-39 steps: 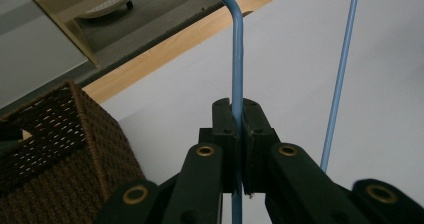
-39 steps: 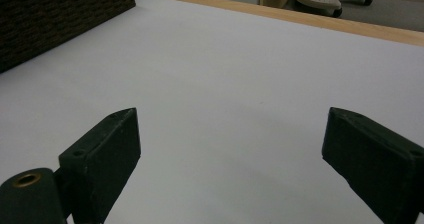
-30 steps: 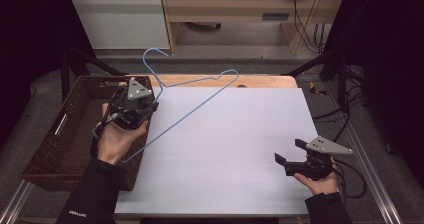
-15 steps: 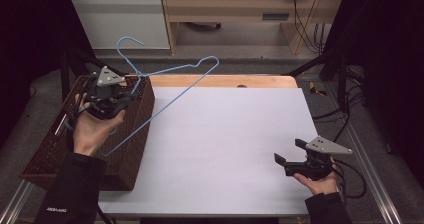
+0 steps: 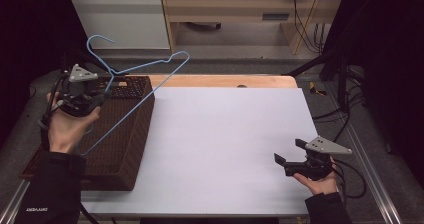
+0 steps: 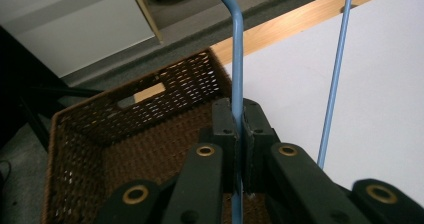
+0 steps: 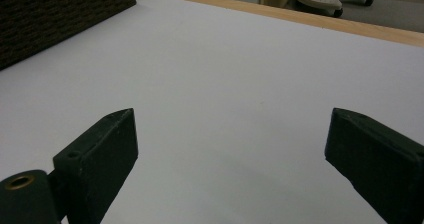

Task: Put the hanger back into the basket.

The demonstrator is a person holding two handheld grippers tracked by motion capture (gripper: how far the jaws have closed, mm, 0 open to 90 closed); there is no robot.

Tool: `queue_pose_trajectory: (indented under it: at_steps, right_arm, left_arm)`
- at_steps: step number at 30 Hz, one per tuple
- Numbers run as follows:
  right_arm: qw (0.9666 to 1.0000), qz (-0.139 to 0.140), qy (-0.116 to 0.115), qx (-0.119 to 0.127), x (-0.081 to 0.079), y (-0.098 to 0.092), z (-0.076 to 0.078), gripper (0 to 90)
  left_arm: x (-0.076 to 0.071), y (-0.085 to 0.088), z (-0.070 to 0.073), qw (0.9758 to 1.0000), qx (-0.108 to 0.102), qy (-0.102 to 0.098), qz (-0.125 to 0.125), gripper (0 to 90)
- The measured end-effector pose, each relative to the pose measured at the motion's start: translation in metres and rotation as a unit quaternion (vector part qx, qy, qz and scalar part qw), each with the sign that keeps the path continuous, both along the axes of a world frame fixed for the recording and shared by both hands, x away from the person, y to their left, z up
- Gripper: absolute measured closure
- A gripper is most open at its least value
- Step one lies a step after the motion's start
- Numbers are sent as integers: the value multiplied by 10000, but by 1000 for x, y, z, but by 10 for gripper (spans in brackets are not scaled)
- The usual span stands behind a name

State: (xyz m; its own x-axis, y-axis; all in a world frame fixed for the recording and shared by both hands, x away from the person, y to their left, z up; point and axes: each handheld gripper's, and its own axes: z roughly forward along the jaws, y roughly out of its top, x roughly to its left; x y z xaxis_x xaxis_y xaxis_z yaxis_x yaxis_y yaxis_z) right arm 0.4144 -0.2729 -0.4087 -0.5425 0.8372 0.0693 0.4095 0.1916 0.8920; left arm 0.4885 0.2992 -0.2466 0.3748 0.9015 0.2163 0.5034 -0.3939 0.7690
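A blue wire hanger [image 5: 142,79] hangs in the air above the brown wicker basket [image 5: 131,134] at the table's left. My left gripper [image 5: 102,98] is shut on the hanger's neck, just below the hook, which rises toward the back. In the left gripper view the blue wire [image 6: 237,69] runs up between the closed jaws, with the basket's inside [image 6: 145,134] below. My right gripper [image 5: 286,155] rests low at the table's front right, jaws wide apart with nothing between them. In the right gripper view the right gripper [image 7: 230,149] stands over bare white table.
The white tabletop [image 5: 230,134] has a wooden strip [image 5: 225,80] along its far edge. Behind the table stand a white cabinet [image 5: 120,19] and a wooden shelf unit [image 5: 240,14]. Cables [image 5: 350,174] trail at the right, by a dark frame post.
My left hand has carried the hanger leftward from over the table's edge to above the basket, a little higher. The right hand has stayed where it was.
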Motion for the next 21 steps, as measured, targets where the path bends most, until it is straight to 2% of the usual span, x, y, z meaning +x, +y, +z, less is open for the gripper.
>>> queue_pose_trajectory:
  at_steps: [6, 9, 16, 21]
  right_arm:
    - [10000, -11, 10, -3, 0, 0, 0, 74]
    - [10000, -8, 14, -7, 0, 1, -1, 74]
    - [10000, -13, 12, -11, 0, 1, 0, 74]
    - [10000, 8, 5, -64, 1, 1, -1, 75]
  left_arm:
    - [1, 22, -3, 9998, 72, 6, 197, 872]
    - [1, 28, -4, 9997, 98, 9, 220, 872]
    - [1, 46, -15, 9989, 284, 77, 373, 871]
    - [2, 60, -22, 9980, 298, 104, 543, 871]
